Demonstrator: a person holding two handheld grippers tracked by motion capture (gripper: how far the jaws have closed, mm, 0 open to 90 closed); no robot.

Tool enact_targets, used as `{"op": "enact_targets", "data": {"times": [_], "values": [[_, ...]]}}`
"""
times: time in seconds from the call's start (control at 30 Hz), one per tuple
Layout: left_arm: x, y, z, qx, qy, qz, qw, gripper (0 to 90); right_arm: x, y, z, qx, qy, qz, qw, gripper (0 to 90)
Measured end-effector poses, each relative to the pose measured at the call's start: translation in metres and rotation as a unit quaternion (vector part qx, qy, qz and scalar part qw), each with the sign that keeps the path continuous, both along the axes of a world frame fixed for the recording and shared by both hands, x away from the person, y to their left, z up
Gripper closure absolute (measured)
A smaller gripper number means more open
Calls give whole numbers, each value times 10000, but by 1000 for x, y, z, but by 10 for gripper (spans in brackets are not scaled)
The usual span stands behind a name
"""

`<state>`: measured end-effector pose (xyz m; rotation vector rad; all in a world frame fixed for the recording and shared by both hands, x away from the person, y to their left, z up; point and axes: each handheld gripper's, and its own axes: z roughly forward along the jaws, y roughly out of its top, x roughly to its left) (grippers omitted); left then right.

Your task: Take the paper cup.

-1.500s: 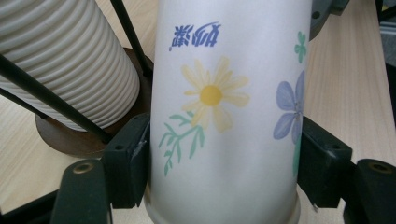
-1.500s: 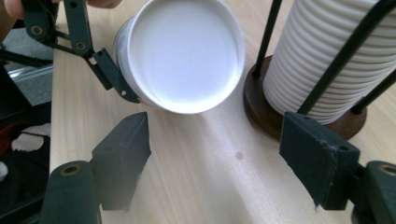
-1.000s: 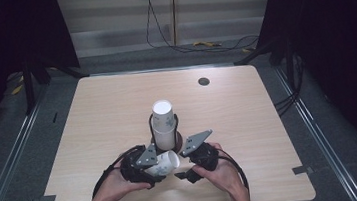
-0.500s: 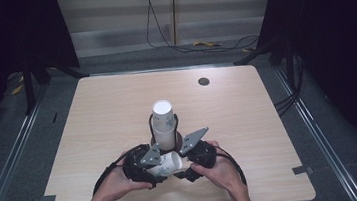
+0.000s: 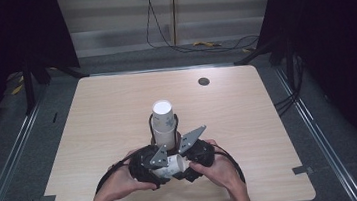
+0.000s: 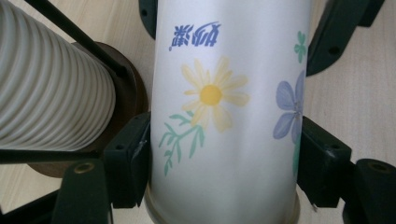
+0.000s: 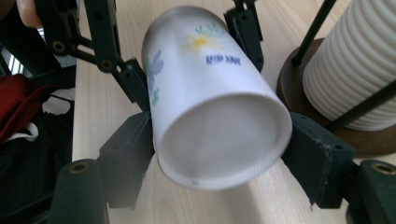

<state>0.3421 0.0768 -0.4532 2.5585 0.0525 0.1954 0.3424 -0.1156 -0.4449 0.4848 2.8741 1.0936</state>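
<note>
- So there's a white paper cup with flowers printed on it, lying on its side near the near edge of the wooden table, right between the two hand-held grippers.
- The left gripper is clamped on it: in the left gripper view both black pads press flat against the cup on either side, with the yellow daisy facing the camera.
- The right gripper comes at it from the other end. In the right gripper view the cup's base faces the camera and sits between the jaws. It looks like both pads touch the wall near that end, and the jaws have just been opening a bit, so I'd call it a light hold.
- The left hand and the right hand wrap the gripper bodies, close together.
- Just beyond the grippers, on the far side, there's a tall stack of ribbed white cups standing upright in a holder with a dark round base and thin black rods.
- The held cup is just beside that stack. Can't tell if it's touching it.
- A small dark round fitting sits way off at the far right of the table.
</note>
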Motion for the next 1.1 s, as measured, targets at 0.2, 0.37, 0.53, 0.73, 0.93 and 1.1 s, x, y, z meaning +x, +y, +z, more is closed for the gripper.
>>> {"op": "enact_targets", "data": {"times": [0.2, 0.37, 0.53, 0.73, 0.93, 1.1], "values": [[0, -4, 0, 98, -35, -55, 9999, 296, 0, 3, 0, 36, 61, 24, 10000, 301], [-1, -2, -2, 62, -27, -99, 9999, 287, 1, 2, -1, 45, 134, 100, 9998, 324], [1, 0, -4, -16, -24, -40, 10000, 272, 3, 2, 0, 99, 82, 188, 9997, 345], [1, 3, -7, -123, -30, 50, 9999, 244, 3, 2, -1, 121, 39, 221, 9997, 359], [2, 7, -4, -330, -65, 105, 9994, 192, 2, 0, 0, 218, -26, 189, 9996, 361], [3, 10, -2, -558, 2, 170, 9983, 171, 3, -2, 0, 295, -20, 126, 9995, 361]]}}
